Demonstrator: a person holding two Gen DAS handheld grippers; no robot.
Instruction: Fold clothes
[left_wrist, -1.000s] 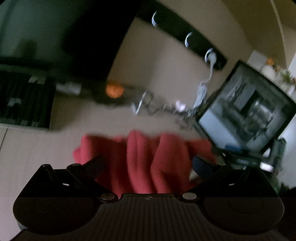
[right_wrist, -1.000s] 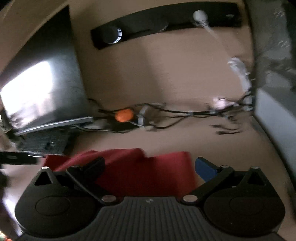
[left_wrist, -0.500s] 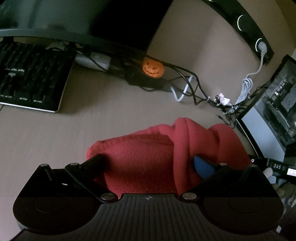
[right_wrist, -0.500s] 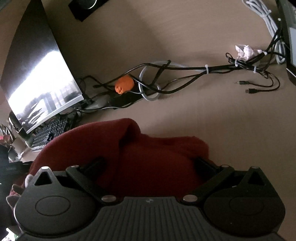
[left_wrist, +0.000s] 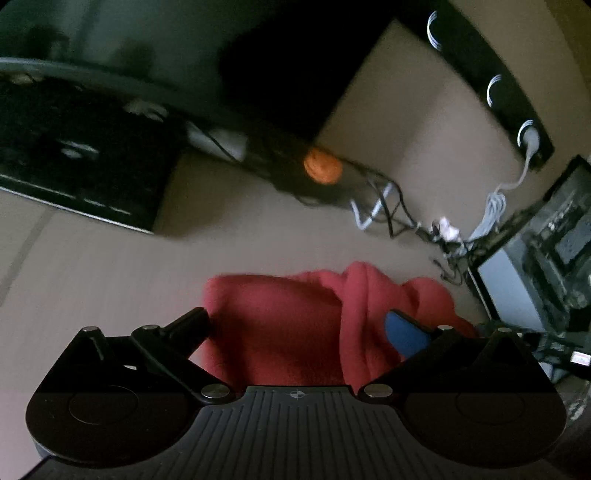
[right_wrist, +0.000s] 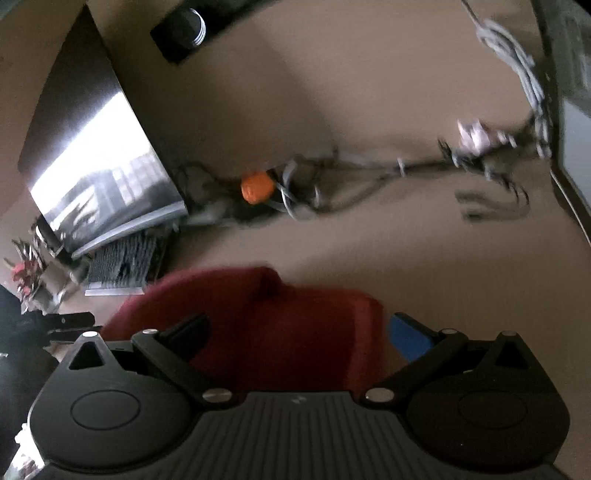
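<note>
A red fleece garment (left_wrist: 288, 332) lies bunched in soft folds on the beige desk (left_wrist: 110, 280). My left gripper (left_wrist: 297, 319) is open, its fingers spread wide on either side of the bunch, and a raised fold runs just inside the blue pad (left_wrist: 402, 332). The right wrist view shows the same garment (right_wrist: 288, 332) as a darker red heap. My right gripper (right_wrist: 299, 321) is open too; the cloth fills the gap from the black finger (right_wrist: 192, 328) almost to the blue pad (right_wrist: 406, 334). Both views are motion-blurred.
At the back are a black keyboard (left_wrist: 74, 177), a dark monitor (right_wrist: 103, 166), an orange pumpkin toy (left_wrist: 322, 170) and tangled cables (right_wrist: 480, 162). A second screen (left_wrist: 546, 266) stands on the right. A black socket strip (left_wrist: 491, 85) runs along the wall.
Both cameras have swung: the half-second-old frames were sharp and looked down on the heap, and now both are blurred with more of the wall in view. The garment stays bunched between open fingers.
</note>
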